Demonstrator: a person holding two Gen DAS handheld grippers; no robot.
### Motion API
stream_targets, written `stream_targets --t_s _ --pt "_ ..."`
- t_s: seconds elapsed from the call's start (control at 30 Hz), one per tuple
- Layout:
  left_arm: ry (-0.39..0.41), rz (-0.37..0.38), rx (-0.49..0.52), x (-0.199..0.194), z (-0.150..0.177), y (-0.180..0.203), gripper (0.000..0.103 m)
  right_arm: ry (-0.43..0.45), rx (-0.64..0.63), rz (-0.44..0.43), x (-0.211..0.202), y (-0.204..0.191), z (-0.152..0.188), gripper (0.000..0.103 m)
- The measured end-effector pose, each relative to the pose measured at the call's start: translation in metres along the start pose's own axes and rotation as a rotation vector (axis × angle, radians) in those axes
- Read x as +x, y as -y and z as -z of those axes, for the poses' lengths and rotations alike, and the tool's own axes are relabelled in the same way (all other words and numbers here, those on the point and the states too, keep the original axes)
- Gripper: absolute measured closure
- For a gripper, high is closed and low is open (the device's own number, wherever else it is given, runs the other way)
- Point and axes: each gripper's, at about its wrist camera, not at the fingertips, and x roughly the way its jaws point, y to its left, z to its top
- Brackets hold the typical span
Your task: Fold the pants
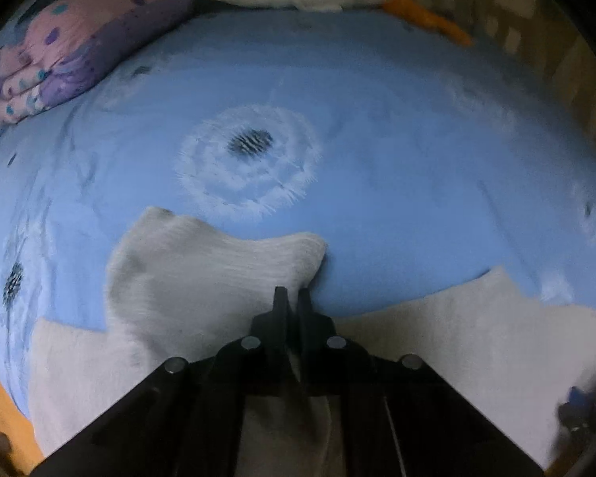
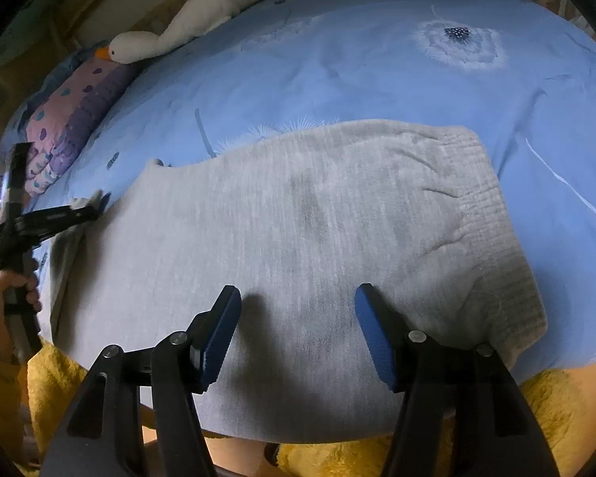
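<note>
Pants (image 2: 298, 246) lie on blue bedsheet (image 2: 337, 71), seemingly beside goose plush (image 2: 186, 28).

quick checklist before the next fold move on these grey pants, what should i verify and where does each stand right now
1. Left gripper clamped on pants fabric: ok, the fingers are shut on a raised flap.
2. Right gripper free to grasp: ok, open and holding nothing, poised above the pants.
3. Waistband lying flat: ok, apart from small wrinkles.
4. Bed sheet beyond the pants free for the fold: ok.
5. Plush goose and folded quilt out of the way: ok, at the far edge.
6. Leg ends aligned: cannot tell.
</note>
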Motion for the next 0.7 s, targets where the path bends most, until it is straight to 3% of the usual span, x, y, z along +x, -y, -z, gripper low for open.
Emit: stream_targets --t_s 0.3,0.5,0.7 --pt "0.121 0.047 -0.082 -0.079 0.017 -0.056 0.099 0.010 -0.001 0.005 -0.001 -0.002 0.003 0.042" --pt "0.152 0.014 -0.126 -0.108 0.038 -0.094 0.099 0.015 -0.004 0.012 -0.002 -0.004 0.005 0.042" --pt "0.135 -0.045 -0.240 -0.110 0.059 -0.144 0.099 0.016 -0.010 0.030 0.000 -0.011 0.007 0.042"
